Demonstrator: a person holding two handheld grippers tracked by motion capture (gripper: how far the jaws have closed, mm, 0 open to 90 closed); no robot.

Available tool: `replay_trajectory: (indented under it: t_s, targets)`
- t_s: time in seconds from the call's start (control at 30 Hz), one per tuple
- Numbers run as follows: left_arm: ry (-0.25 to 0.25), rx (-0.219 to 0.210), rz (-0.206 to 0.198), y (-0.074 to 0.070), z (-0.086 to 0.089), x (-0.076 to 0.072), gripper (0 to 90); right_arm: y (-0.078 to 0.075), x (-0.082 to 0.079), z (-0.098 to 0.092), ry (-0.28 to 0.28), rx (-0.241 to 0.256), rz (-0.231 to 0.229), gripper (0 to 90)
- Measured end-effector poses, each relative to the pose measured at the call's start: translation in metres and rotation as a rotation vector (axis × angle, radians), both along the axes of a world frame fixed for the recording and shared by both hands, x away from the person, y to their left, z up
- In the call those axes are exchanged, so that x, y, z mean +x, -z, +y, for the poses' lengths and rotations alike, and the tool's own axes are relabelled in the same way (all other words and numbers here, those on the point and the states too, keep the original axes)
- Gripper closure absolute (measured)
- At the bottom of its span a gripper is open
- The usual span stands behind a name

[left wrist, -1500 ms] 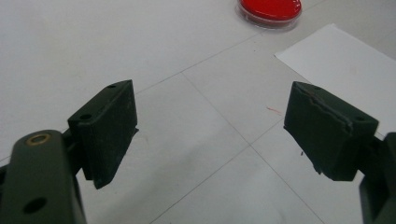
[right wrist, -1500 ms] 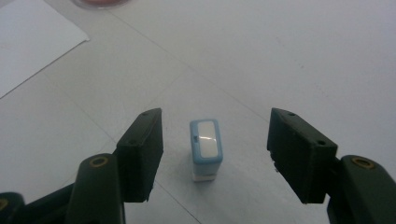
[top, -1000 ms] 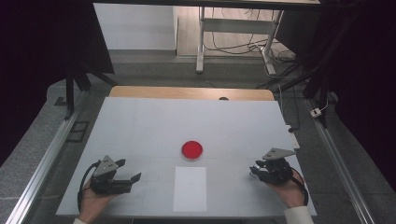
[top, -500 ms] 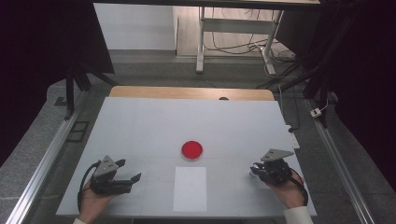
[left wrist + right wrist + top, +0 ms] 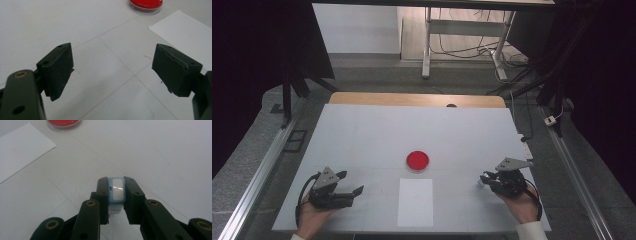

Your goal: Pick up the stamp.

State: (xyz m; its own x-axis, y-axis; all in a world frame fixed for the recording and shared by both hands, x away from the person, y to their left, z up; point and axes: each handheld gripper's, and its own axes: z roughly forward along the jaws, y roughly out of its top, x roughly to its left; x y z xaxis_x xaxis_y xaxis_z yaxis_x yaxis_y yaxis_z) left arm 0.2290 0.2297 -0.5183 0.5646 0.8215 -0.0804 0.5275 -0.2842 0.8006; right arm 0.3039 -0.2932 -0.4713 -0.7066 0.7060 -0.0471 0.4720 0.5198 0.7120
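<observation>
- The right tongs (image 5: 116,190) are clamping a small light-blue block (image 5: 116,190) with a white face, one jaw pressing on each of its sides, and the block is standing upright between them.
- In the high view the right tongs (image 5: 492,181) are sitting low over the near right part of the desk (image 5: 362,135), with a hand (image 5: 519,205) gripping them from behind and a cable looping round the wrist (the block is too small to make out there).
- The left tongs (image 5: 112,72) are gaping wide, with nothing lying between the jaws but bare desk surface and its thin grid lines.
- In the high view the left tongs (image 5: 349,185) are resting near the front left corner of the desk, pointing towards the middle, with the other hand (image 5: 312,217) holding them.
- A white sheet of paper (image 5: 415,202) is lying flat near the front edge, between the two tongs and well apart from each.
- A round red dish (image 5: 417,160) is sitting just beyond the far edge of the paper (near it, not touching); it is also showing at the top of the left gripper view (image 5: 145,4) and of the right gripper view (image 5: 64,123).
- The white desk top is covering a wooden board whose far edge (image 5: 417,99) is peeking out behind it.
</observation>
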Motion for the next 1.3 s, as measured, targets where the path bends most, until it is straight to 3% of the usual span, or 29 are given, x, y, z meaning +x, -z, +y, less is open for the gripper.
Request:
replay_trajectory:
  t_s: [0.2, 0.3, 0.7, 1.3]
  targets:
    - [0.002, 0.001, 0.001, 0.0, 0.0, 0.0, 17.7, -0.002, 0.0, -0.003, 0.017, 0.051, -0.014, 74.9]
    - [0.003, 0.001, 0.001, 0.0, -0.001, 0.0, 17.7, -0.005, -0.001, -0.002, 0.019, 0.105, -0.022, 74.9]
    - [0.009, 0.005, -0.001, 0.001, -0.002, 0.001, 17.8, -0.012, -0.006, 0.004, 0.024, 0.172, -0.065, 75.0]
    - [0.01, 0.005, -0.004, 0.001, -0.003, 0.001, 17.8, -0.009, -0.009, 0.017, -0.015, 0.277, -0.075, 75.0]
